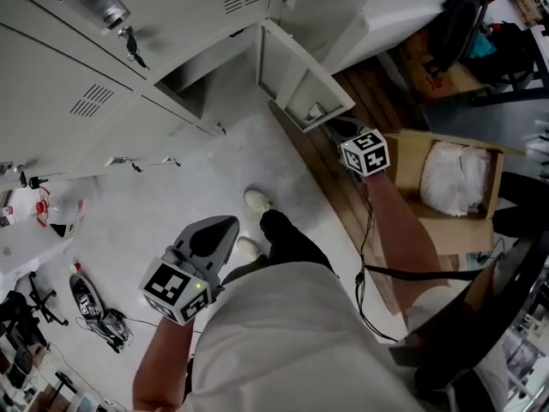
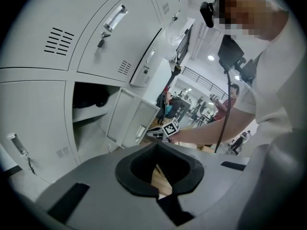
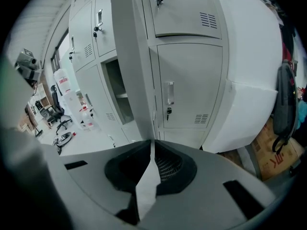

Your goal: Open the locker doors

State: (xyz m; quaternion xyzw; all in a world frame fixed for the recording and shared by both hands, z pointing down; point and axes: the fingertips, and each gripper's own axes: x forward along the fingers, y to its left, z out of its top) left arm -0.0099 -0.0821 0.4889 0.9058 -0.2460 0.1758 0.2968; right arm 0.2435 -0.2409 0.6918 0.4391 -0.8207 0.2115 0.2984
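Note:
A bank of grey lockers (image 1: 77, 101) fills the top left of the head view. One lower locker door (image 1: 296, 75) stands swung open, baring its empty compartment (image 1: 193, 88). My right gripper (image 1: 336, 127) is at that door's free edge. In the right gripper view the open door (image 3: 129, 56) runs edge-on down into my right gripper (image 3: 149, 171), whose jaws are shut on that edge. My left gripper (image 1: 214, 228) hangs low beside my leg, away from the lockers. In its own view my left gripper (image 2: 157, 176) is shut on nothing and faces the open door (image 2: 127, 123).
A closed locker (image 3: 189, 85) with a key in its lock stands right of the open door. An open cardboard box (image 1: 455, 178) with a white bag sits on wooden flooring at the right. A black backpack (image 1: 455, 24) leans behind it. Small clutter (image 1: 86, 299) lies on the floor at the left.

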